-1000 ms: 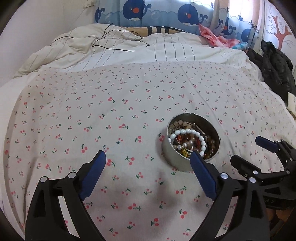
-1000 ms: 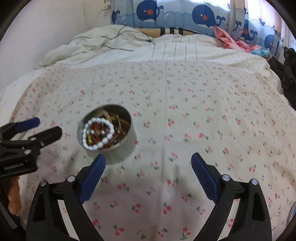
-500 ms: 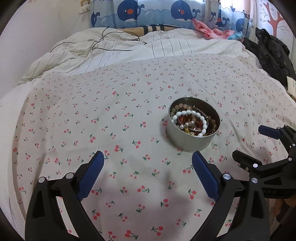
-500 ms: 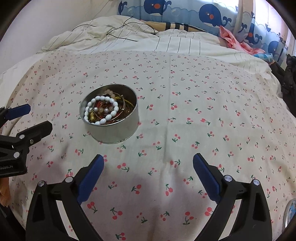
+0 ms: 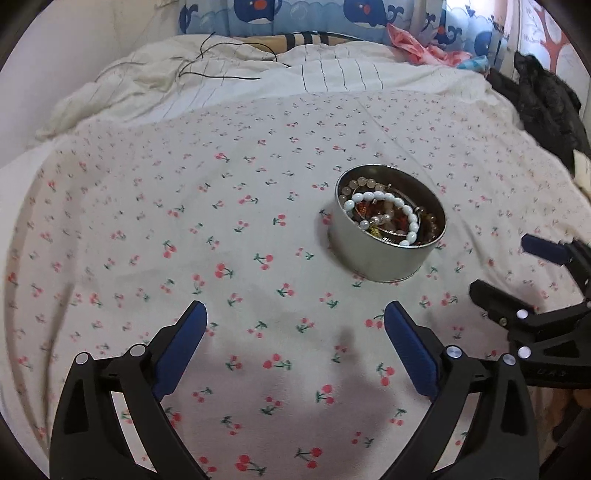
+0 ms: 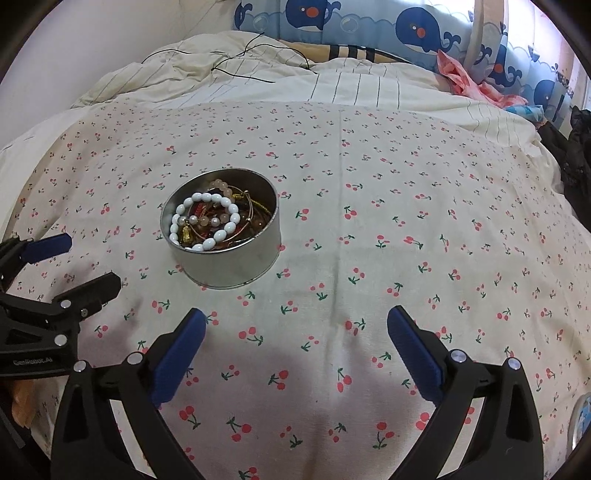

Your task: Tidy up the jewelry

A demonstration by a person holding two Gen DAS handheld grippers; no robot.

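We hold the left gripper [image 5: 295, 317] and right gripper [image 6: 295, 317] nearest, jaws spread wide and empty, over the cherry-print sheet [image 6: 369, 177]. Beyond them, between both, the round tin [image 6: 231, 266] stands upright on the sheet, holding a white bead bracelet [image 6: 207, 221] atop tangled jewelry. Behind the tin lies a striped quilt [image 5: 332, 74].

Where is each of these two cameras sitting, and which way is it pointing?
Left wrist view: sits on the left tool, looking forward across the cherry-print sheet at the round tin ahead to its right; its own two open blue fingers show, with the right tool at the right edge.
Right wrist view: sits on the right tool, facing the same way, tin ahead to its left; the left tool shows at the left edge.
Shared: tin, white bead bracelet, sheet, whale curtain.
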